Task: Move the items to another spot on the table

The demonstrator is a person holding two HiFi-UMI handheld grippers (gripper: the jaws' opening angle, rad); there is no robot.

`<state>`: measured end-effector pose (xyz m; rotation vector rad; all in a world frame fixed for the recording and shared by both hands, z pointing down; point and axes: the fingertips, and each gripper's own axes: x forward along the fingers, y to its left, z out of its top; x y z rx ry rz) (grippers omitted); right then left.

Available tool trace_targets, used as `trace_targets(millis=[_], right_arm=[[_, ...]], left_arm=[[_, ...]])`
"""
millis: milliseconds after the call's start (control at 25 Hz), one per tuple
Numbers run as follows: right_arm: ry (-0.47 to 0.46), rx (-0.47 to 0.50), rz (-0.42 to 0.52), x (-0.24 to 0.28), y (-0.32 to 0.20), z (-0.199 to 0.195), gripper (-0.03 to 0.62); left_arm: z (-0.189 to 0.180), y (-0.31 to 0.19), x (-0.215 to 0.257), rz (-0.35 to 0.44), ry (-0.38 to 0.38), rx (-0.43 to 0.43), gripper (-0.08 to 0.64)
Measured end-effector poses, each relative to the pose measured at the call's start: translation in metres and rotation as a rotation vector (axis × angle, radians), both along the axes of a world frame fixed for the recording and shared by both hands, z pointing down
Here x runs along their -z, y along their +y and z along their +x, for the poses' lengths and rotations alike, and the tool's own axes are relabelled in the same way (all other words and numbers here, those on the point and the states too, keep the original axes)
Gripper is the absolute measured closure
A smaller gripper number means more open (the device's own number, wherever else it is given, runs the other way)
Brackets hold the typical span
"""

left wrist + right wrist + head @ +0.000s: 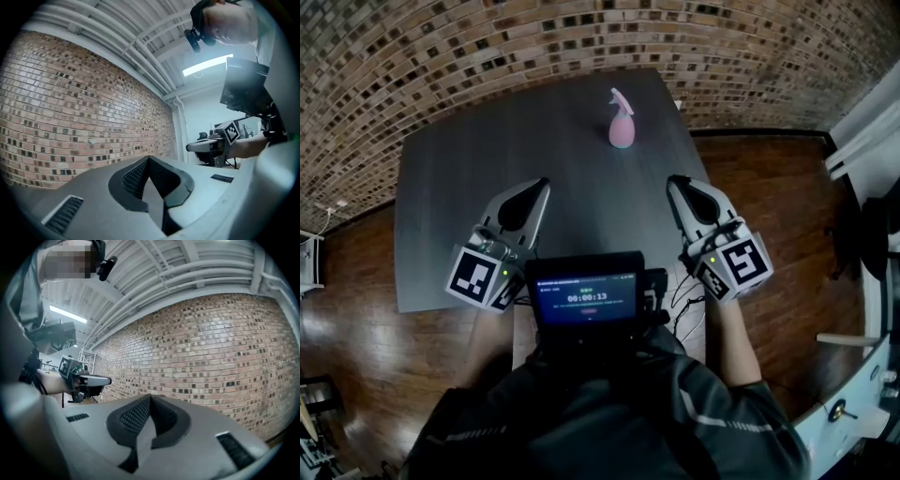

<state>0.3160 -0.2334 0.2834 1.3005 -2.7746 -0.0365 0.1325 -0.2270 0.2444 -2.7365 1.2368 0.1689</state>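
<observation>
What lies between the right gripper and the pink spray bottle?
Nothing: in the head view only bare tabletop separates the right gripper from the pink spray bottle.

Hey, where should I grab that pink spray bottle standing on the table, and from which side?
Probably the waist of the pink spray bottle, where the round body narrows under the spray head. It stands upright on the table, so come in level from the near side with the right gripper, which looks nearer, fingers either side of that neck.

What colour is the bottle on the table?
The bottle is pink; the head view shows it best.
</observation>
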Motion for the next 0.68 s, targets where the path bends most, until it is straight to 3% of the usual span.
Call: trace_targets(millis=[680], right_arm=[[-0.003, -0.007, 0.002, 0.001, 0.0011, 0.0023, 0.594]], left_arm=[[0.0007, 0.0044, -0.0063, -0.02, 0.001, 0.009, 0.563]])
